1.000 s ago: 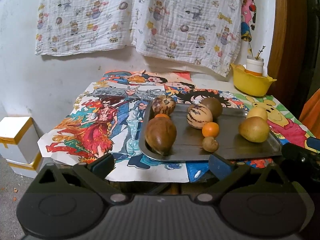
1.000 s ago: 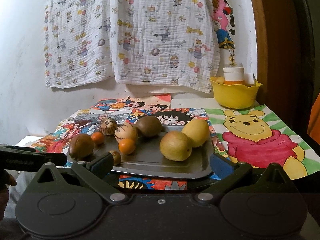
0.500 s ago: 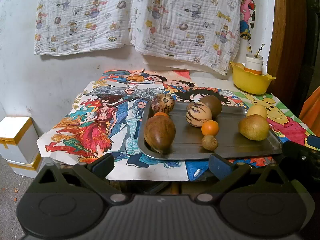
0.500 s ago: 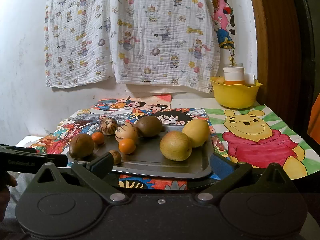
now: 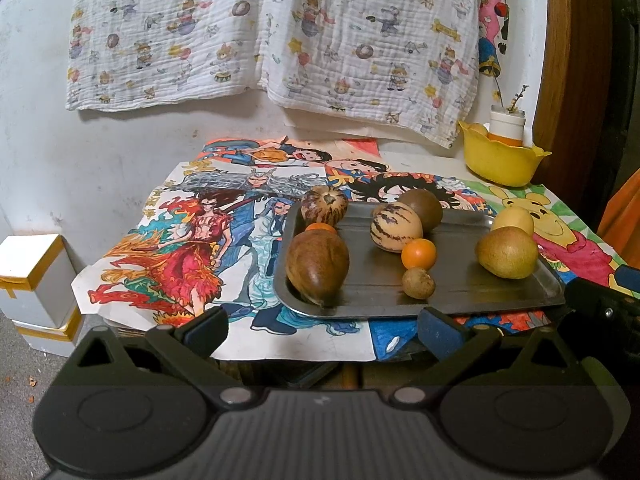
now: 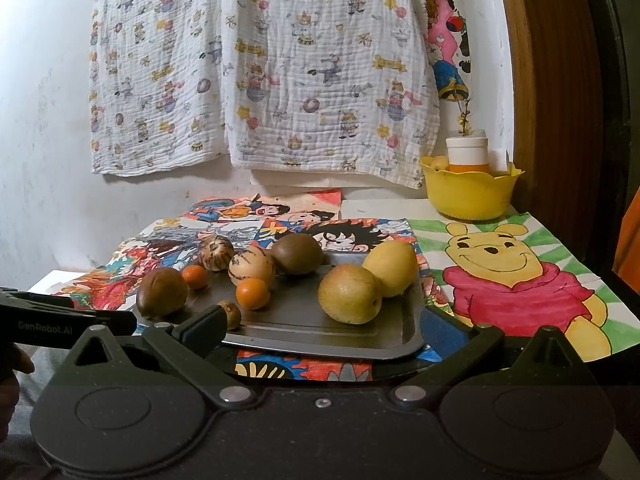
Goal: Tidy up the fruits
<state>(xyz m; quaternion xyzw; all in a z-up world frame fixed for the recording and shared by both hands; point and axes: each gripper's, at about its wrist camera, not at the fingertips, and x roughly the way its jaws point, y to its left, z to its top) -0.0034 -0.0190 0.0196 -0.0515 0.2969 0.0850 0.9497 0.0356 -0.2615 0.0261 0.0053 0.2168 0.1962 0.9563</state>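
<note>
Cartoon posters are covering the worktop, with a printed cloth hanging on the wall behind. Sitting on top is a metal tray holding the fruits: a big brown fruit at the near left, two striped ones farther back, small oranges mid-tray, and two yellowish pears touching at the right. A yellow bowl is sitting far right. Both the left tongs and right tongs are hovering wide, empty, just short of the tray's near edge.

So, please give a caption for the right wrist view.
Open right gripper facing a metal tray of mixed fruit, yellow bowl behind.
</note>
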